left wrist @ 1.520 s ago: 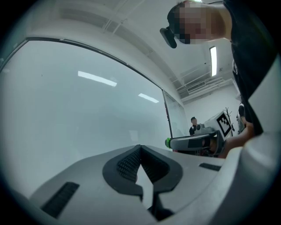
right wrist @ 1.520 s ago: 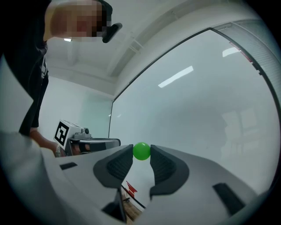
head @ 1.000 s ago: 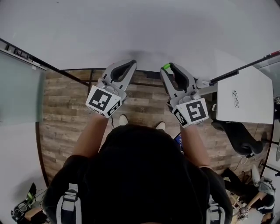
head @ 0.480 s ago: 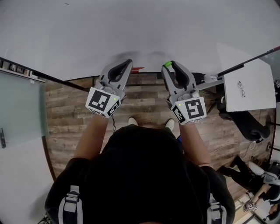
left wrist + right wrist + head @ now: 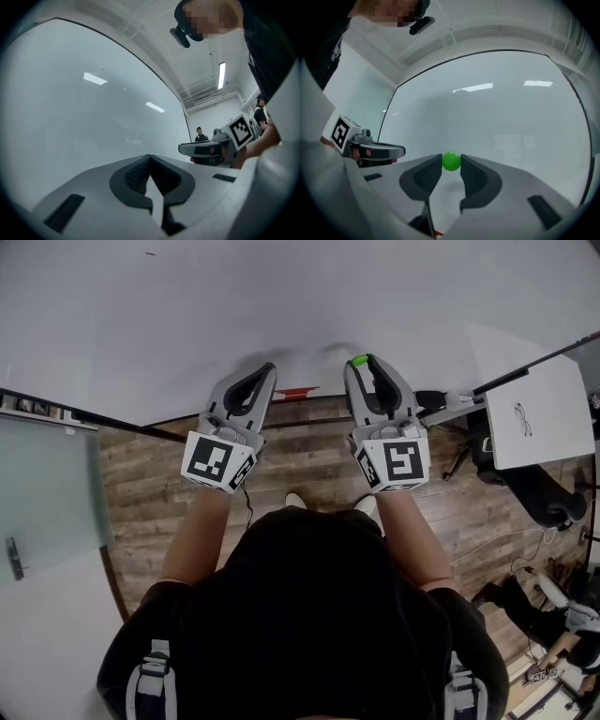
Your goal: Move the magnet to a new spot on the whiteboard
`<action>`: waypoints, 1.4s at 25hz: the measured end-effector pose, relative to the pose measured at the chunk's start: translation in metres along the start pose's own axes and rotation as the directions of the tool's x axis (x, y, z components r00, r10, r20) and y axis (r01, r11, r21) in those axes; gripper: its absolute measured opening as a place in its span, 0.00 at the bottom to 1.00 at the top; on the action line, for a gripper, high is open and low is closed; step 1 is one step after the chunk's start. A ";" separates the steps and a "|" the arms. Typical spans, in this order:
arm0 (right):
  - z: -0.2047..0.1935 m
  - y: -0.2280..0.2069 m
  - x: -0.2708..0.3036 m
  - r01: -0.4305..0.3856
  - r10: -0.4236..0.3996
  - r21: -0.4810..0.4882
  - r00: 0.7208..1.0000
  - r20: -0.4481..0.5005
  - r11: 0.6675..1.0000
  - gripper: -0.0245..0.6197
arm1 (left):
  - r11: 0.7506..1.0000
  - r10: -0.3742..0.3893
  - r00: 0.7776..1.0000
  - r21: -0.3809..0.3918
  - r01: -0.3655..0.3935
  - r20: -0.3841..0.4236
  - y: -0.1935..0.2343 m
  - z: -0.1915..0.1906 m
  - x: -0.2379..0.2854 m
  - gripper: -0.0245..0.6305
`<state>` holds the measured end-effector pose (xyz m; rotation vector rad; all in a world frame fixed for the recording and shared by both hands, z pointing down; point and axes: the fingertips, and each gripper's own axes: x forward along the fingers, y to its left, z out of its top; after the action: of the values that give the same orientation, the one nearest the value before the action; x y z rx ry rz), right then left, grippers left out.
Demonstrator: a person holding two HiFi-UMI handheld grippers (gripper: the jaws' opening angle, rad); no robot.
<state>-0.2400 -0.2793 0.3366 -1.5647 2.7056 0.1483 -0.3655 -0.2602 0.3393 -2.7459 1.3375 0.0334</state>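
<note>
A small round green magnet [image 5: 451, 161] sits pinched between the tips of my right gripper [image 5: 451, 162], close in front of the whiteboard [image 5: 497, 112]. In the head view the green magnet [image 5: 357, 360] shows at the tip of the right gripper [image 5: 363, 364], right by the whiteboard [image 5: 281, 306]. My left gripper [image 5: 265, 369] is held beside it to the left, jaws shut with nothing between them. In the left gripper view the left gripper [image 5: 149, 158] points along the whiteboard [image 5: 84, 117], tips touching each other.
A red object [image 5: 297, 391] lies at the whiteboard's lower edge between the two grippers. A white desk [image 5: 530, 423] with a laptop stands at the right over the wood floor [image 5: 150, 493]. People are seen far off in the room [image 5: 199, 135].
Both grippers have moved up and slightly forward toward the whiteboard, the right one still carrying the green magnet. The head view has shifted a little.
</note>
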 end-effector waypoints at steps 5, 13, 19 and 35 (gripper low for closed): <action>-0.004 -0.010 0.024 0.075 -0.075 -0.012 0.997 0.002 0.997 0.22 | 1.000 0.013 1.000 0.019 -0.013 0.005 0.009 0.000 0.002 0.04; -0.016 -0.019 0.045 0.124 -0.125 -0.010 0.992 -0.023 0.992 0.22 | 1.000 0.016 1.000 0.010 -0.017 0.011 0.017 -0.007 0.016 0.04; -0.019 -0.018 0.054 0.149 -0.149 -0.015 0.989 -0.016 0.989 0.22 | 1.000 0.008 1.000 -0.005 -0.008 0.010 0.020 -0.015 0.023 0.04; -0.019 -0.022 0.060 0.230 -0.232 -0.095 0.973 -0.010 0.969 0.23 | 0.999 -0.033 0.999 -0.013 0.033 0.018 0.021 -0.016 0.032 0.04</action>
<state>-0.2504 -0.3441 0.3505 -1.9020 2.5382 0.2588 -0.3625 -0.2990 0.3517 -2.7715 1.2918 0.0649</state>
